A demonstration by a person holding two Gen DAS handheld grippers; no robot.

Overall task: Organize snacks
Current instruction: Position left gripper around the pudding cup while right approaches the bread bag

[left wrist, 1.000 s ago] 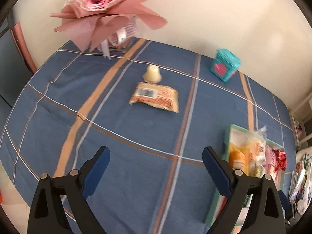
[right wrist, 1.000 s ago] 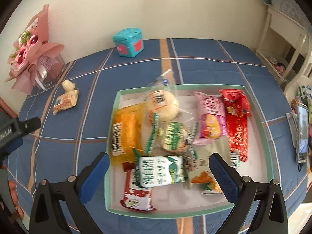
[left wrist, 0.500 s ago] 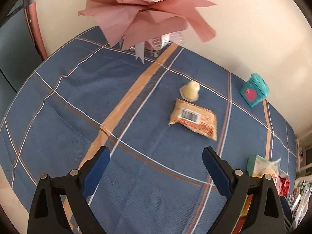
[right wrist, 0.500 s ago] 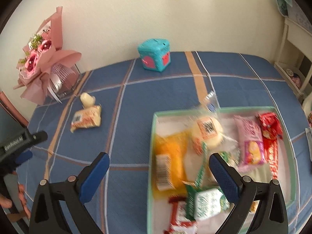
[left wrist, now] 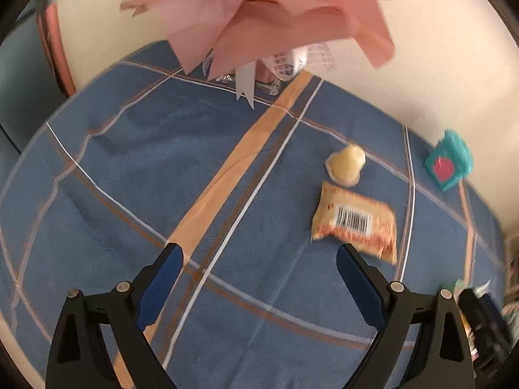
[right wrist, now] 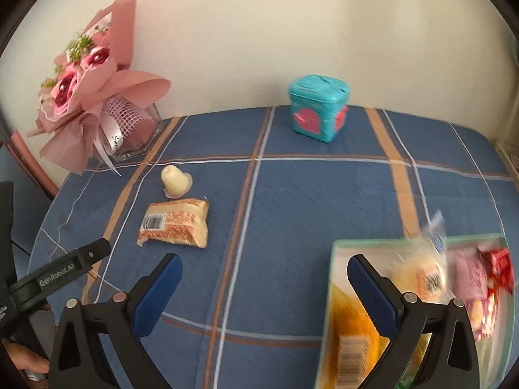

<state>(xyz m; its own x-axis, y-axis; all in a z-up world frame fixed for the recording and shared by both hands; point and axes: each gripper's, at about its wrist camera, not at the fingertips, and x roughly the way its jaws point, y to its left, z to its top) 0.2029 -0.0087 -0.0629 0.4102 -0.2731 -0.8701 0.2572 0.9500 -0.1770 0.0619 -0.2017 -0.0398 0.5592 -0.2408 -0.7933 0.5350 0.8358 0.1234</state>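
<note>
My bench (right wrist: pixel 292 201) wears a blue plaid cloth (left wrist: pixel 129 168) with orange and white stripes, running back to a cream wall (right wrist: pixel 259 32). At the far left, against that wall, stands a pink bouquet (right wrist: pixel 97 97) in a clear vase (right wrist: pixel 136 136); from my left tool's camera its paper wrap fills the top of the view. On the near right sits a green-rimmed tray (right wrist: pixel 331 291) heaped with snacks: an orange packet (right wrist: pixel 350 324), a round bun in clear wrap (right wrist: pixel 425 272), a pink packet (right wrist: pixel 467 278) and a red one (right wrist: pixel 499 265), all blurred. Far back, about midway along the wall, is a teal box (right wrist: pixel 319 110) with pink marks. On the cloth to the left, well apart from the tray, lies an orange-and-white packet (right wrist: pixel 175 225) with its barcode up, and just beyond it, almost touching, a small cream jelly cup (right wrist: pixel 175 180). My left tool (left wrist: pixel 259 259) hangs spread wide over bare cloth, pinching nothing, the packet (left wrist: pixel 355 223) just beyond its right finger. My right tool (right wrist: pixel 264 269) is spread wide too and empty, its right finger over the tray's near left corner. My hand (right wrist: pixel 22 361) shows at the lower left, gripping the left tool
</note>
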